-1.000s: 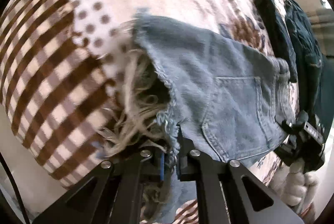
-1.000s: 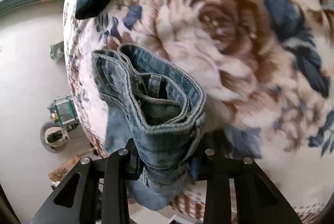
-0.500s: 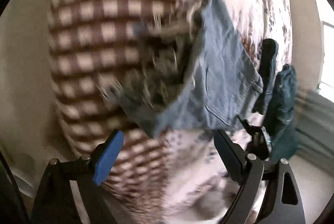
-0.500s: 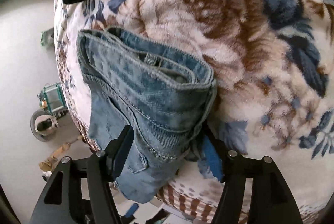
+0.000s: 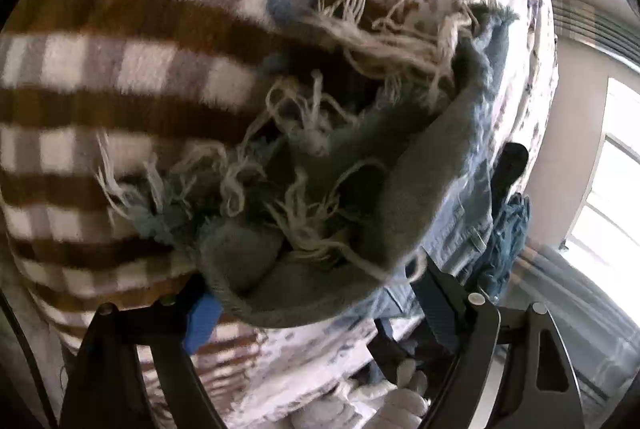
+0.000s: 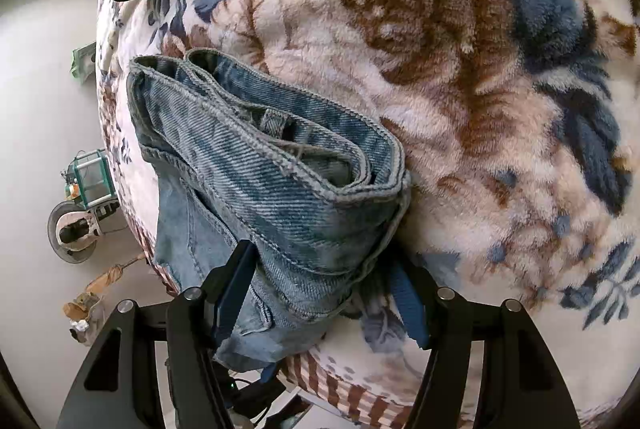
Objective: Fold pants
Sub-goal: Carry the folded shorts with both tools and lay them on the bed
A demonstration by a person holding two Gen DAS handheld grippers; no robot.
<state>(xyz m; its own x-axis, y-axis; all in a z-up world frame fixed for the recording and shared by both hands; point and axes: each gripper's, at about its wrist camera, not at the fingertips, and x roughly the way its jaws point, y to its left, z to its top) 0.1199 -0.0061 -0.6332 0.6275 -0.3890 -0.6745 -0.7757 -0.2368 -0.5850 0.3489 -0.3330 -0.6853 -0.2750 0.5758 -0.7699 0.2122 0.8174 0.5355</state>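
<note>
Over the blanket (image 6: pixel 460 77), R gripper (image 6: pixel 324 293) is held spread round the jeans (image 6: pixel 280 173) waistband. L gripper (image 5: pixel 316 309) is spread too, frayed hem (image 5: pixel 304 165) between fingers, ungripped.

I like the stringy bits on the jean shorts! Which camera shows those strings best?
The left wrist view. The frayed threads fill its middle, pale and tangled at the cut edge of the denim shorts. The right wrist view shows only the shorts' folded waistband on the flowery blanket, with no threads visible.
</note>
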